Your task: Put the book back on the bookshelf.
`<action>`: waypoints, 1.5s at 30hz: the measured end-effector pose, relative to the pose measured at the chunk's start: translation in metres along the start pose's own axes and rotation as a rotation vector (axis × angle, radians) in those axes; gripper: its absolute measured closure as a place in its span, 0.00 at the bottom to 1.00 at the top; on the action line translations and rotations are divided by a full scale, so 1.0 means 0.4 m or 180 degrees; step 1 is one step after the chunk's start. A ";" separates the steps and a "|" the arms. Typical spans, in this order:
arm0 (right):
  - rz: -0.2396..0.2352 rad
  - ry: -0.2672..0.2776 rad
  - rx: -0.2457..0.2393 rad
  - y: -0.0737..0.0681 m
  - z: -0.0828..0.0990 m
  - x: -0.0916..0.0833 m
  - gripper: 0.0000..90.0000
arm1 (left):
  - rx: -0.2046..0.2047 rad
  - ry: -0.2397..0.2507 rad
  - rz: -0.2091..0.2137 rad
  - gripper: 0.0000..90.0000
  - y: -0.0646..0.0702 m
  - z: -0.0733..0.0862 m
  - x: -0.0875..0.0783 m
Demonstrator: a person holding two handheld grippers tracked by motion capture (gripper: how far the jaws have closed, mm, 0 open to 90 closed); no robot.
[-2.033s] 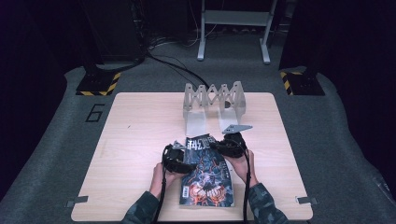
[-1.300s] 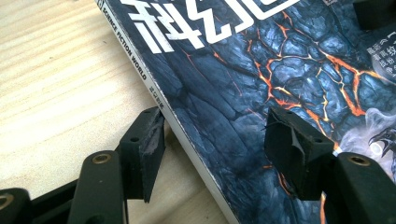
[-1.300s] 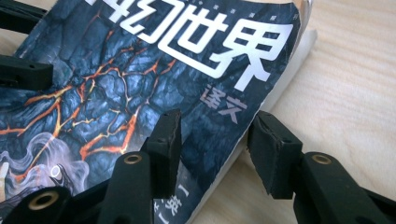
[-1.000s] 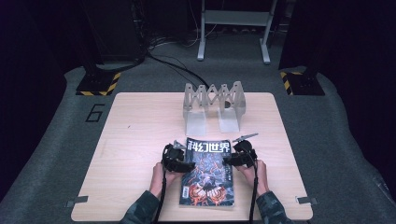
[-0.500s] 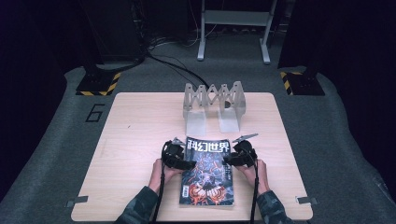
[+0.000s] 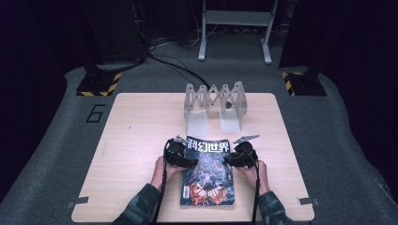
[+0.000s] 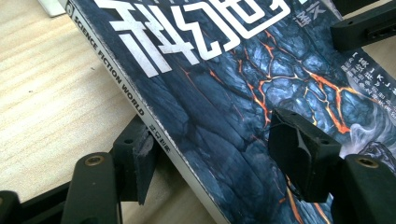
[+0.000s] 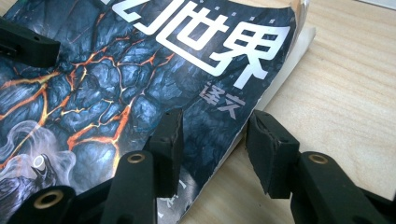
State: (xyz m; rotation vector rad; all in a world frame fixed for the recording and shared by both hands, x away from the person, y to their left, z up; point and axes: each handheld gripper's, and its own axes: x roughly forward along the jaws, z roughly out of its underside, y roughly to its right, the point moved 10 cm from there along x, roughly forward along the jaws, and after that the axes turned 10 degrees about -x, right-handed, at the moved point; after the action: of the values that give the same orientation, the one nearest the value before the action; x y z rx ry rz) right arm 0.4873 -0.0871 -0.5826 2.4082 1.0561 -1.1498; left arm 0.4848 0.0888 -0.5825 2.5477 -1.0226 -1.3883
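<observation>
A magazine (image 6: 209, 173) with a dark cracked-lava cover and a white title lies on the wooden table (image 6: 136, 136) near its front edge. My left gripper (image 6: 184, 161) is at the magazine's spine side. In the left gripper view the magazine (image 7: 224, 93) has its spine between the spread jaws of the left gripper (image 7: 219, 161), one jaw on the table side and one over the cover. My right gripper (image 6: 231, 159) is at the opposite edge. In the right gripper view the right gripper (image 8: 219, 149) straddles the page edge of the magazine (image 8: 140, 79), open.
A silver folding metal rack (image 6: 214, 101) with two flat feet stands just behind the magazine at the table's middle back. Bare wood lies to the left and right of the hands. Dark floor, cables and a frame lie beyond the table.
Two seconds ago the magazine lay tilted with the right gripper near its top corner. It now lies straight, with the right gripper at its right edge. Nothing has visibly moved in the last second.
</observation>
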 end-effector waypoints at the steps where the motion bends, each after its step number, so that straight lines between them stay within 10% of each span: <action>1: 0.0000 0.0014 -0.0032 0.002 -0.002 0.002 0.63 | -0.0004 -0.0014 0.0027 0.40 0.001 -0.001 -0.001; 16: -0.0051 0.0084 -0.0021 -0.023 -0.024 0.025 0.62 | 0.0047 -0.0089 0.0165 0.58 0.018 0.000 -0.012; 37: -0.0295 0.0074 0.0034 -0.026 -0.020 0.021 0.43 | 0.0454 0.0668 0.0414 0.76 0.079 -0.013 -0.068; 45: -0.0476 0.0138 0.0205 -0.009 -0.031 0.023 0.39 | 0.0557 0.0729 0.0454 0.77 0.090 -0.017 -0.077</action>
State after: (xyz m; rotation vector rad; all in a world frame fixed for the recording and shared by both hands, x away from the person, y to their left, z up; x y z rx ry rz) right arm 0.4955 -0.0736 -0.5815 2.4486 1.2500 -1.2012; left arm 0.4598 0.0772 -0.5433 2.6138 -1.3018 -0.9851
